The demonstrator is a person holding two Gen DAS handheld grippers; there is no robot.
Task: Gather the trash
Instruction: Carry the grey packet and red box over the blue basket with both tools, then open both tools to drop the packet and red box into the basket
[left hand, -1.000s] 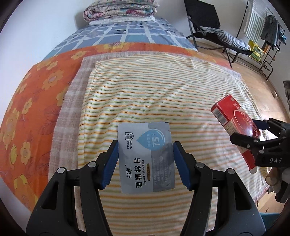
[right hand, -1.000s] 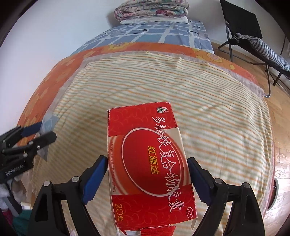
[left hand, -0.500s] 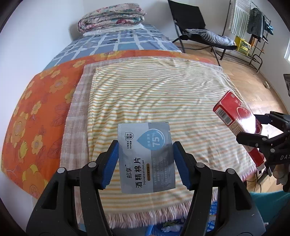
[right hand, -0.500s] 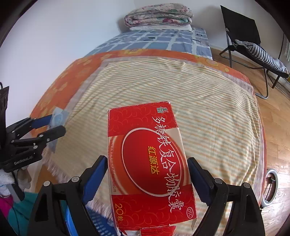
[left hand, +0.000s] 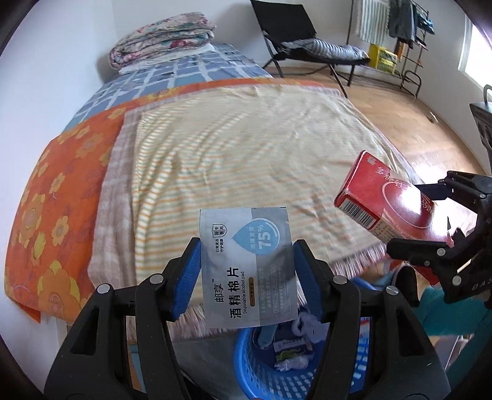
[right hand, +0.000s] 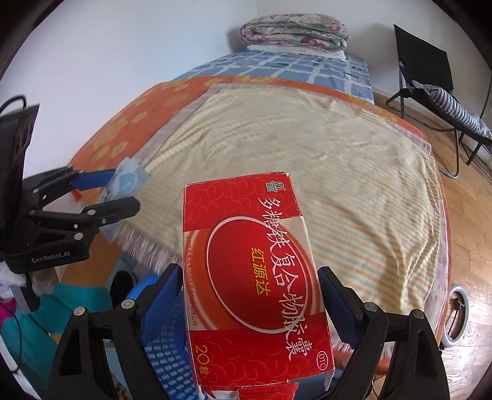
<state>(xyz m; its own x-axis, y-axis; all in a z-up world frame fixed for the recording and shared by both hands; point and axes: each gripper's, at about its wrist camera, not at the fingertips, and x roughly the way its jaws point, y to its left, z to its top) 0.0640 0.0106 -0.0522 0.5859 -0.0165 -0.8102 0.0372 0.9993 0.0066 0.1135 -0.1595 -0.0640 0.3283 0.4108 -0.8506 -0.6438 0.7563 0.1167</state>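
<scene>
Where basket (left hand: 270,372) contents show, right view blocked.

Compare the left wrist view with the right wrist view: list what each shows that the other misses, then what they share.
Only the left wrist view shows the printed front of the alcohol pad sachet, the trash inside the blue basket, the box's barcode end, and the clothes rack.

Only the right wrist view shows the full front of the red medicine box and a white ring on the floor.

Both show the striped blanket, folded quilt, black chair, and both items held: left gripper on the sachet, right gripper on the box.
</scene>
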